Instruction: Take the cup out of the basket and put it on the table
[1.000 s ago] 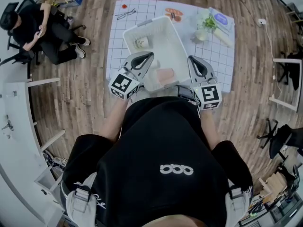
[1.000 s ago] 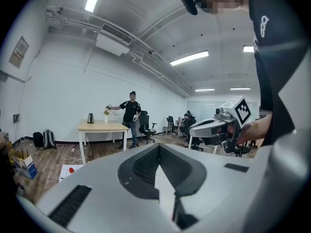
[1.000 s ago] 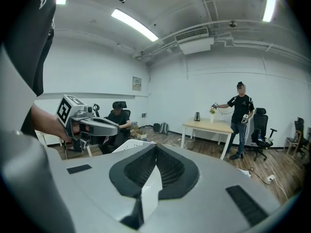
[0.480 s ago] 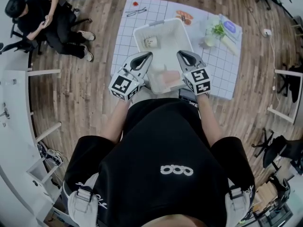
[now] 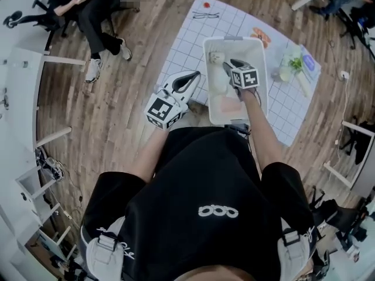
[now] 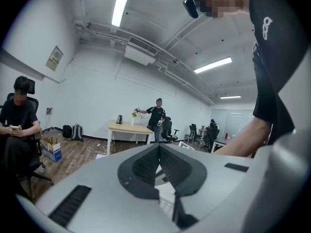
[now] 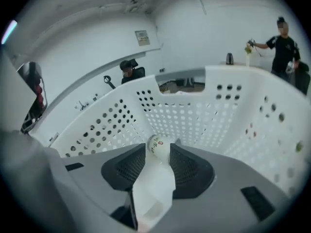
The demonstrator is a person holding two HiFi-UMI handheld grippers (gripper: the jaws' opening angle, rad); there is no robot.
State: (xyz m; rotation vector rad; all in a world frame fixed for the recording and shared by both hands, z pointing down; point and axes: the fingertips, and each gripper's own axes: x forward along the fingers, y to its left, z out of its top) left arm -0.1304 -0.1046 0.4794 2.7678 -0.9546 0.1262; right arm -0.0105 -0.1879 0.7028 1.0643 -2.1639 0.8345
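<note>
With nothing yet done, the small white cup [image 5: 217, 57] lies in the perforated basket [image 5: 234, 38], between the tips of the right claw [image 7: 160, 146], whose jaws have just been opening and don't grip it; the left claw [image 6: 159, 149] hangs closed and empty outside, and lifting out and setting on the surface remain.

We read no legible text: the black shirt [image 5: 193, 174] bore a white looped logo [image 5: 218, 211]; the cup [image 7: 158, 146] carried illegible print.

basket [image 5: 235, 38] was white, walls dotted with round holes; cup [image 5: 217, 58] cream-white, small dark-and-red print; counter [image 5: 186, 51] white with thin grey grid; floor [image 5: 117, 104] brown wood planks; left gripper [image 5: 197, 74] grey, black pads, black-white square markers
</note>
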